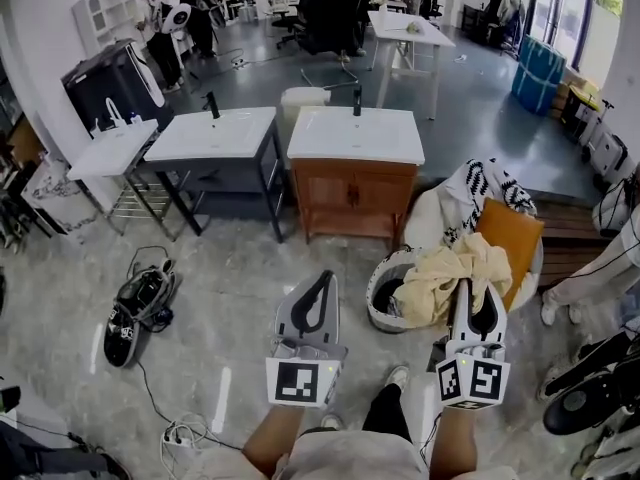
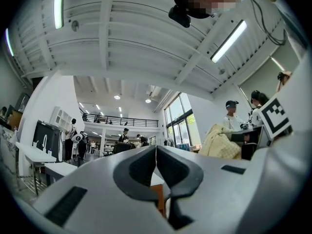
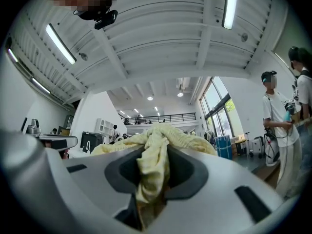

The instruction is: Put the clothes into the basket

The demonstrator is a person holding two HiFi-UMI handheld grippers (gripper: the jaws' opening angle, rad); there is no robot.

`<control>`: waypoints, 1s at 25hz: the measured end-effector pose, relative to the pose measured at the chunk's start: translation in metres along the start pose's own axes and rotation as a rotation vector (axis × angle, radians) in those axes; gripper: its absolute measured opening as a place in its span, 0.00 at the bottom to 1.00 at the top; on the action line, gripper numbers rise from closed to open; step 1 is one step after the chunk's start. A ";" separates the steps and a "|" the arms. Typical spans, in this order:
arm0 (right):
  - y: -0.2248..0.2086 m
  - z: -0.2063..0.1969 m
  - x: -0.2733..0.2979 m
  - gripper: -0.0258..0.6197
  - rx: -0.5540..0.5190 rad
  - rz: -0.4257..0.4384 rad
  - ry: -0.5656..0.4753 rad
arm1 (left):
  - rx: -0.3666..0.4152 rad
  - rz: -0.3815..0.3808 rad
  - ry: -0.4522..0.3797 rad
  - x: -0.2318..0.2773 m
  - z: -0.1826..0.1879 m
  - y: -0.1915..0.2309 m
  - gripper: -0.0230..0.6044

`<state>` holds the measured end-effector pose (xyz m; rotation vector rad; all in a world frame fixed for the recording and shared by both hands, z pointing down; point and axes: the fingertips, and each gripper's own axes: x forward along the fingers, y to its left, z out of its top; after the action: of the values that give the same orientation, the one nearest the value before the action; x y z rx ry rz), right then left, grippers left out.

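A pale yellow garment [image 1: 452, 276] hangs from my right gripper [image 1: 482, 301], whose jaws are shut on a bunched fold of it [image 3: 153, 165]. The cloth droops over the rim of a round white laundry basket [image 1: 384, 313] on the floor, whose dark inside shows on the left. My left gripper [image 1: 316, 293] hovers over the floor left of the basket, jaws shut with nothing between them [image 2: 156, 165]. More clothes, a black-and-white patterned piece [image 1: 487, 186] among them, lie heaped behind the basket.
An orange cushion [image 1: 513, 241] leans at the right of the basket. A wooden washstand [image 1: 354, 190] and a grey one [image 1: 215, 158] stand ahead. Black shoes [image 1: 138, 308] and cables lie on the floor at left. People stand at right [image 3: 279, 126].
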<state>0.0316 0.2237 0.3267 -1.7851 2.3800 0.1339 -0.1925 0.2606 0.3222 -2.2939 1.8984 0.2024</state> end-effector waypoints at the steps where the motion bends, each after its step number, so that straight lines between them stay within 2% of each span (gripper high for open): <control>1: -0.009 -0.004 0.008 0.18 0.006 0.000 0.002 | 0.004 0.002 0.005 0.010 -0.004 -0.003 0.05; 8: -0.079 -0.024 0.078 0.18 0.046 0.005 0.007 | 0.035 0.013 0.031 0.101 -0.028 -0.031 0.05; 15: -0.163 -0.028 0.143 0.18 0.067 0.011 0.009 | 0.043 -0.007 0.027 0.201 -0.034 -0.082 0.05; 25: -0.242 -0.039 0.208 0.17 0.061 0.046 0.005 | 0.037 0.011 0.028 0.293 -0.052 -0.128 0.05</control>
<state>0.2044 -0.0472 0.3328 -1.7062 2.4024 0.0620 -0.0122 -0.0086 0.3184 -2.2751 1.9120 0.1356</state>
